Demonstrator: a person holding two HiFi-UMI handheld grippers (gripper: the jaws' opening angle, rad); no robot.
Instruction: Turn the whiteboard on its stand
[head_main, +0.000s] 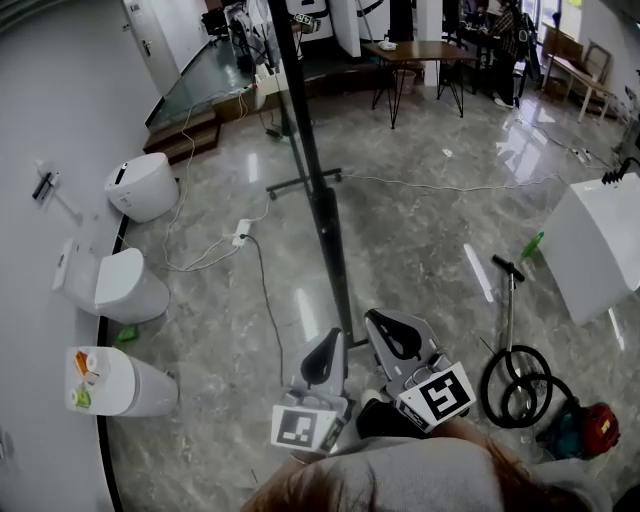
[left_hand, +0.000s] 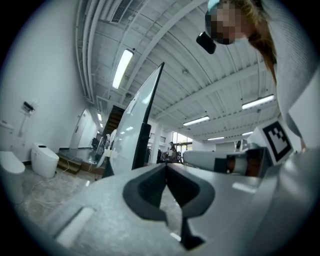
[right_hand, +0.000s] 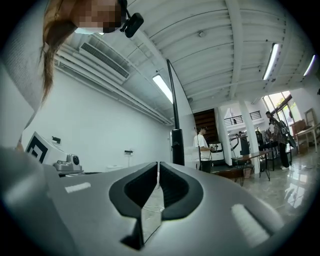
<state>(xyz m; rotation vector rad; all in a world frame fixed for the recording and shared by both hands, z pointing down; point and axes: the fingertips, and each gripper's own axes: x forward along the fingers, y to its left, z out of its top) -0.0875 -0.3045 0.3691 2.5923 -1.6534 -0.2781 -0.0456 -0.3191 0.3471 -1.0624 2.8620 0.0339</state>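
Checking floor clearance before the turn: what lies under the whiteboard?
Under it, the stand's foot bar; on the floor beside, a white power strip and cables. The stand's near end is covered by the left gripper and right gripper.

No text, label, brand, number or sign legible in any view.

You're in a big open showroom-style hall: white toilets (head_main: 122, 286) line one wall on a polished marble floor (head_main: 420, 250). Above you runs a ribbed white ceiling with strip lights (left_hand: 122, 68). At the far end stand a wooden table (head_main: 415, 48), a staircase (right_hand: 206, 116) and people (right_hand: 201, 147).
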